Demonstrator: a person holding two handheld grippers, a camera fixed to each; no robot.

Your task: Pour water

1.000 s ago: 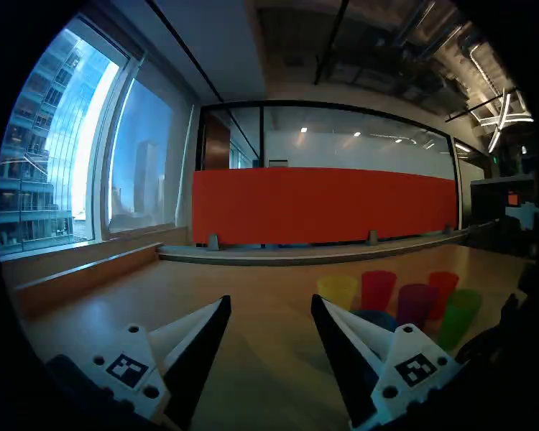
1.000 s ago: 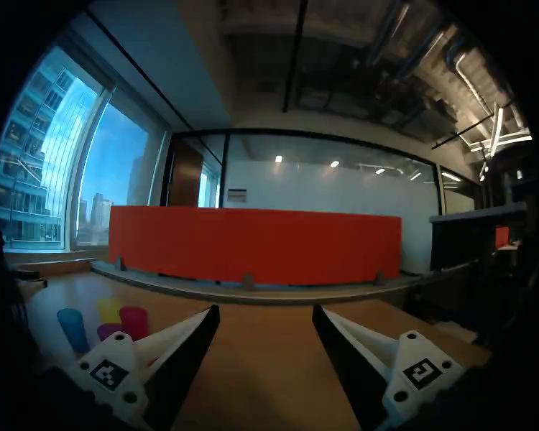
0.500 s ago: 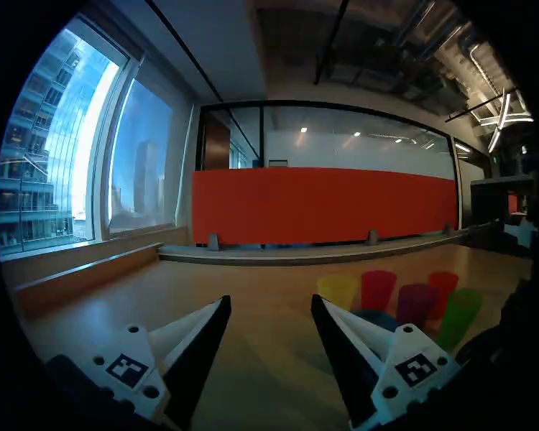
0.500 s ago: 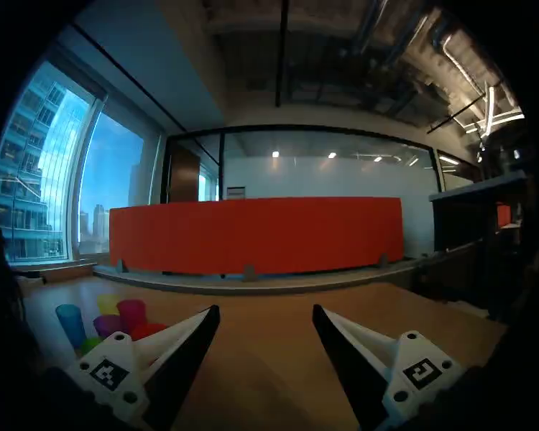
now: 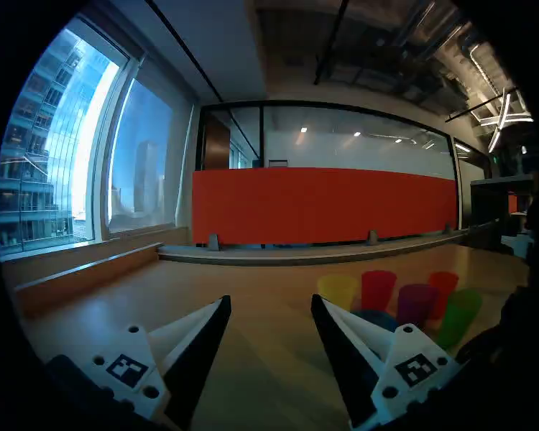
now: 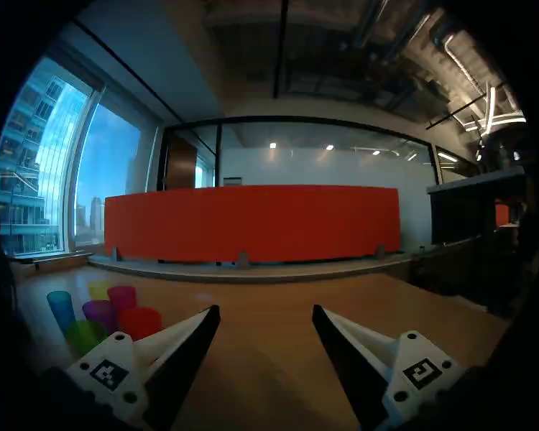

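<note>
Several coloured plastic cups stand together on a wooden table (image 5: pixel 269 287). In the left gripper view a yellow cup (image 5: pixel 337 291), a pink cup (image 5: pixel 378 288), a purple cup (image 5: pixel 416 304), a red cup (image 5: pixel 443 289) and a green cup (image 5: pixel 458 316) sit just beyond the right finger of my left gripper (image 5: pixel 269 310), which is open and holds nothing. In the right gripper view the cups lie at the lower left: a blue cup (image 6: pixel 61 310), a purple cup (image 6: pixel 99 314), a red cup (image 6: pixel 139 322). My right gripper (image 6: pixel 266 318) is open and holds nothing, to the right of them.
An orange partition (image 5: pixel 320 205) runs along the table's far edge, with a glass wall behind it. Tall windows (image 5: pixel 54 172) and a wooden ledge (image 5: pixel 83 269) line the left side. Bare table (image 6: pixel 284 302) stretches ahead of my right gripper.
The right gripper has tilted down and turned, so the cups show more fully at its lower left, with red and green ones now visible. The left gripper has stayed still.
</note>
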